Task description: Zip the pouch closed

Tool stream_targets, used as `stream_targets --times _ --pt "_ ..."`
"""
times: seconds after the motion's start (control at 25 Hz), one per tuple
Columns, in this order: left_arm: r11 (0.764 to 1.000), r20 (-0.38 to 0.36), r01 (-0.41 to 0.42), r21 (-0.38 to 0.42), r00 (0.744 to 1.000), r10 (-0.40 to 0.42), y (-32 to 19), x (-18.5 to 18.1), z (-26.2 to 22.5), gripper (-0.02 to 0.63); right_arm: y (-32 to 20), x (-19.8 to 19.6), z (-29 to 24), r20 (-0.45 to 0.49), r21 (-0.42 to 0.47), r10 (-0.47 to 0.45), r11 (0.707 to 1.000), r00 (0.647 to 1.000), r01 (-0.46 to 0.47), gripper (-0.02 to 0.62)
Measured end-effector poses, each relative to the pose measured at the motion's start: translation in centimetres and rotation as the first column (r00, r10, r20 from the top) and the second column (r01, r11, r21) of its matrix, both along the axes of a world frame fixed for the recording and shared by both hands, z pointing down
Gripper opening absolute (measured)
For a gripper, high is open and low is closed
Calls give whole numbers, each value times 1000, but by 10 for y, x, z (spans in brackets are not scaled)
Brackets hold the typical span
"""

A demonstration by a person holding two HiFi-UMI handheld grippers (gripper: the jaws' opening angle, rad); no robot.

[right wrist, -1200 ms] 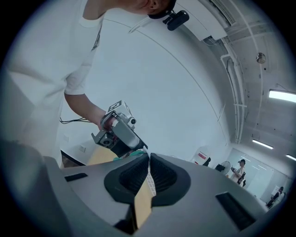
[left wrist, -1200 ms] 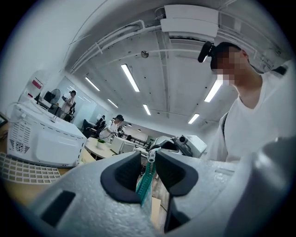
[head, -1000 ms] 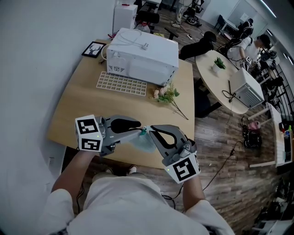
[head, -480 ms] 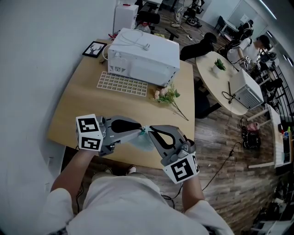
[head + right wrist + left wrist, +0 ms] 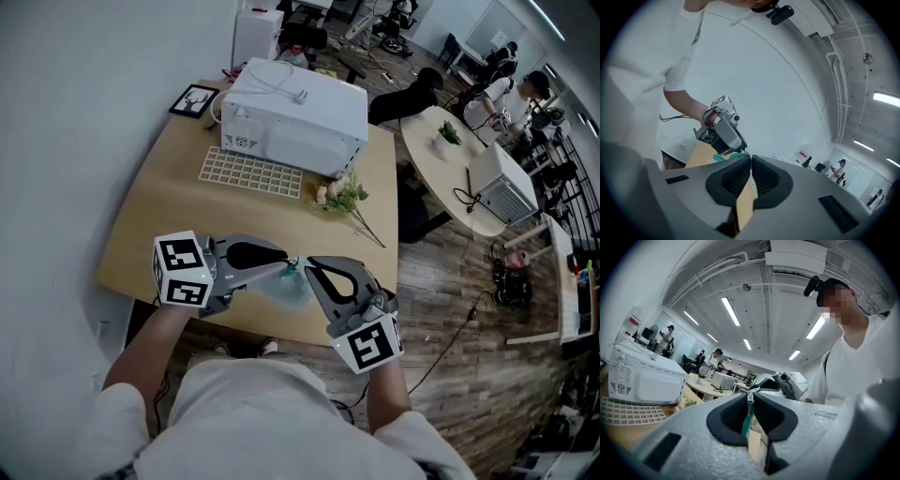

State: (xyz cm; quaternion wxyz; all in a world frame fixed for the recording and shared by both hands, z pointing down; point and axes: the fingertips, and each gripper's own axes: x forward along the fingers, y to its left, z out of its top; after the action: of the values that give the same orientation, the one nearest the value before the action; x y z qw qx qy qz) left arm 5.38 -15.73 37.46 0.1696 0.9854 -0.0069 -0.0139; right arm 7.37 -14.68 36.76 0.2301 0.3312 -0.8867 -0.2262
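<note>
A translucent teal pouch (image 5: 289,289) hangs between my two grippers over the near edge of the wooden table (image 5: 159,216). My left gripper (image 5: 284,266) comes in from the left. In the left gripper view its jaws (image 5: 749,397) have just been closing and now pinch the metal zipper pull (image 5: 749,402) and its teal tape. My right gripper (image 5: 309,267) faces it from the right, tip close to tip. In the right gripper view the right gripper (image 5: 751,161) is shut on a pale edge of the pouch (image 5: 723,157).
At the back of the table stand a white microwave-like box (image 5: 295,112), a white grid tray (image 5: 248,172), a sprig of flowers (image 5: 342,195) and a small picture frame (image 5: 192,99). A round table (image 5: 431,141) with a plant and seated people lies to the right.
</note>
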Motion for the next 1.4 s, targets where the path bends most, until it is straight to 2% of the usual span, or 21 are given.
stream_targets --times 0.32,1.4 --pt "1000 10 7 5 1000 -7 -4 -5 1 49 -6 4 -8 76 -11 27 1000 997 -27 12" --pt "999 43 28 25 999 -29 -16 -13 11 49 -20 3 -3 107 -32 52 998 993 -49 8"
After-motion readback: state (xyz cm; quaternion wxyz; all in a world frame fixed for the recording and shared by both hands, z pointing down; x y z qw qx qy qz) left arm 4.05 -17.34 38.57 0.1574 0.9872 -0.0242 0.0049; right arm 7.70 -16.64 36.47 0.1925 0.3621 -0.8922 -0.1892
